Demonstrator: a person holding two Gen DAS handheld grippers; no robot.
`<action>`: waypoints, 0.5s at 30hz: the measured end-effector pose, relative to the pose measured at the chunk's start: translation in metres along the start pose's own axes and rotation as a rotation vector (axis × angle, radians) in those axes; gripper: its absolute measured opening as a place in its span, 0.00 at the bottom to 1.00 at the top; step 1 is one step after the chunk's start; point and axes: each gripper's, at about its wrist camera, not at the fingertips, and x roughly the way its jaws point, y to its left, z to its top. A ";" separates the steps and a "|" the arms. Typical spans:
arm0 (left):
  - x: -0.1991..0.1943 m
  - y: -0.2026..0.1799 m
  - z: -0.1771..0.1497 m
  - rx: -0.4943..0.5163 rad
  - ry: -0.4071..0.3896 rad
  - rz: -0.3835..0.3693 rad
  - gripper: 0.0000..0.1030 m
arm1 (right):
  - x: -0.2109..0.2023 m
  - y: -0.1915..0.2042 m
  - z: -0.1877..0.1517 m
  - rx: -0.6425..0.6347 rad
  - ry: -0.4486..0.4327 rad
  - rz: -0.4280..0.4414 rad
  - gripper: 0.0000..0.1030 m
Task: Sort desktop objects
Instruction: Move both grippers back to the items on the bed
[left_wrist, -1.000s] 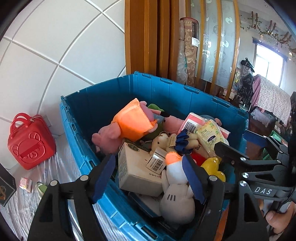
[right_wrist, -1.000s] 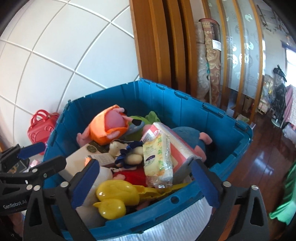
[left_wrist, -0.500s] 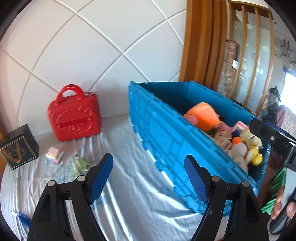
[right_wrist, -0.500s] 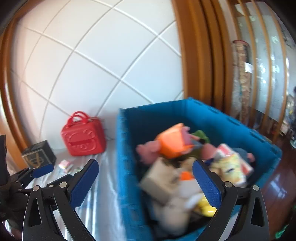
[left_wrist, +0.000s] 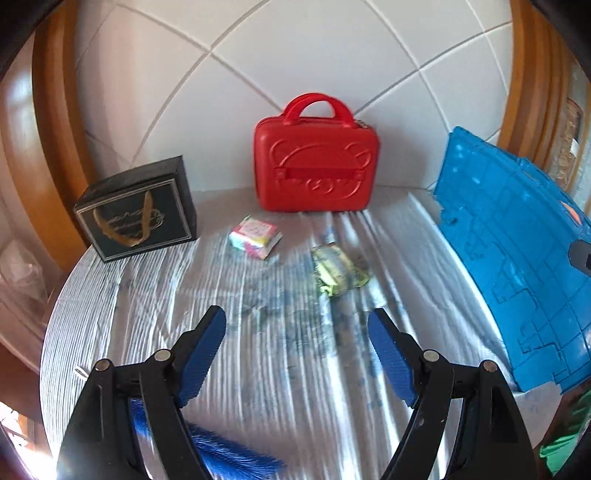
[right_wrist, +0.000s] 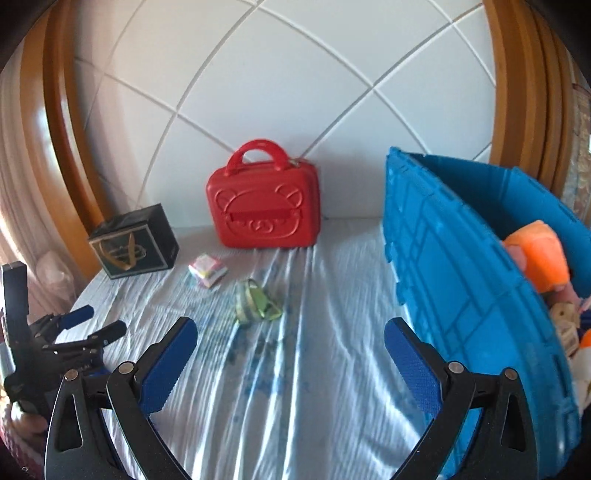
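Both tools, left (left_wrist: 297, 347) and right (right_wrist: 291, 354), gape empty over the desk (left_wrist: 295, 387); case (left_wrist: 316, 162) and box (left_wrist: 138, 210) line its back edge, bin (right_wrist: 461, 277) its right.

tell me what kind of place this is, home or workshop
Most likely a home: a cloth-covered table against a white tiled wall, holding a red bear-face case and a blue crate of soft toys.

Glossy red plastic case (left_wrist: 316, 162); matt moulded blue plastic bin (right_wrist: 461, 266); wrinkled shiny cloth on the worktop (left_wrist: 280, 354); glossy wall tiles (right_wrist: 295, 81).
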 end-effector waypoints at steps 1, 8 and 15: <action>0.007 0.009 -0.001 -0.013 0.010 0.006 0.77 | 0.015 0.007 0.000 -0.009 0.027 0.002 1.00; 0.069 0.021 0.009 -0.041 0.103 0.004 0.77 | 0.105 0.019 0.000 -0.021 0.179 0.009 1.00; 0.170 -0.030 0.038 -0.029 0.204 -0.116 0.77 | 0.180 -0.011 0.005 0.006 0.268 -0.022 1.00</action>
